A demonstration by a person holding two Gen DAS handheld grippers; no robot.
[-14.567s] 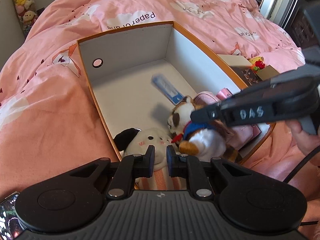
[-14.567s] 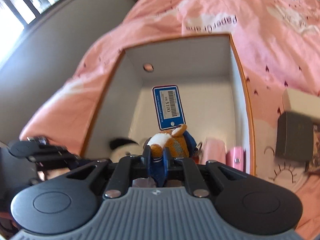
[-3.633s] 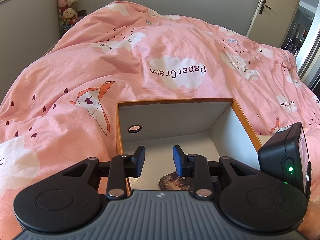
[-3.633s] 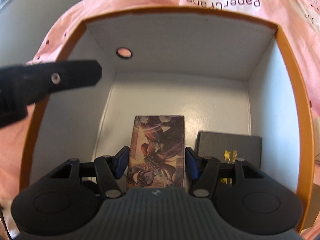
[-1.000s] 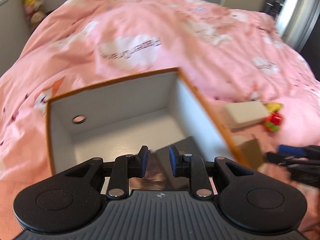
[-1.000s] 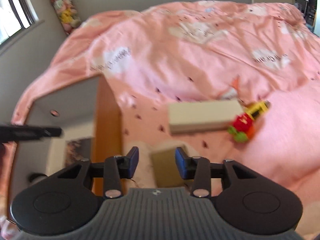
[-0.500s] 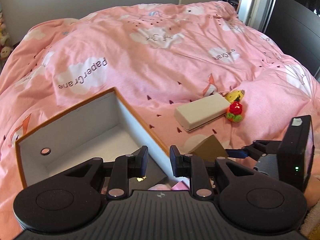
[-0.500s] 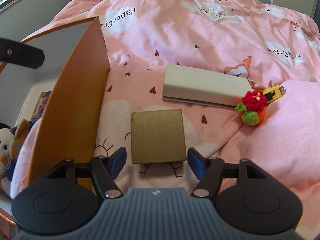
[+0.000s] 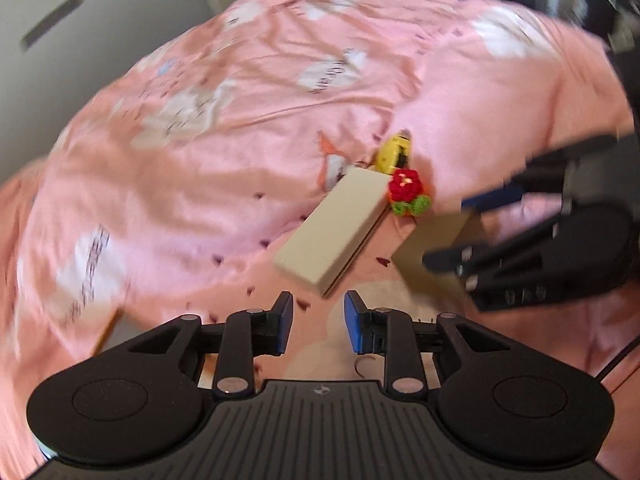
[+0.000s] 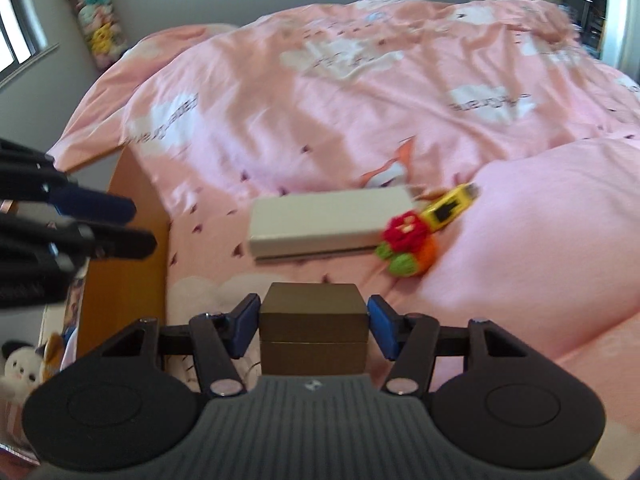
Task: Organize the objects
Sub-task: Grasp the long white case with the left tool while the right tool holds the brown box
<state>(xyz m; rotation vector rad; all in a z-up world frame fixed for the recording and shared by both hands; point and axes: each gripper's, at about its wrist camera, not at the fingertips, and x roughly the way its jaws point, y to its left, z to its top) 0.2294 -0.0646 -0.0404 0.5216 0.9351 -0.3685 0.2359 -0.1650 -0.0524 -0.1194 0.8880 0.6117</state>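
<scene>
My right gripper (image 10: 313,320) has its blue pads against both sides of a small brown box (image 10: 313,322) low on the pink duvet. In the left wrist view the same brown box (image 9: 434,240) sits between the right gripper's (image 9: 448,232) fingers. My left gripper (image 9: 318,320) hangs over the duvet with its jaws opening and nothing between them. A flat beige box (image 9: 336,228) lies just ahead of it. A red crochet flower (image 9: 406,192) and a yellow toy (image 9: 394,152) lie at the beige box's far end. The left gripper (image 10: 140,226) reaches in from the left edge.
The orange storage box's wall (image 10: 124,240) stands left of the brown box. Plush toys (image 10: 16,364) show inside it at the lower left. The beige box (image 10: 328,220) and crochet flower (image 10: 408,244) lie beyond the right gripper. A wall and a window are behind.
The left gripper swung right, away from the orange box toward the beige box, rolled, and its jaws widened. The right gripper moved in around the brown box.
</scene>
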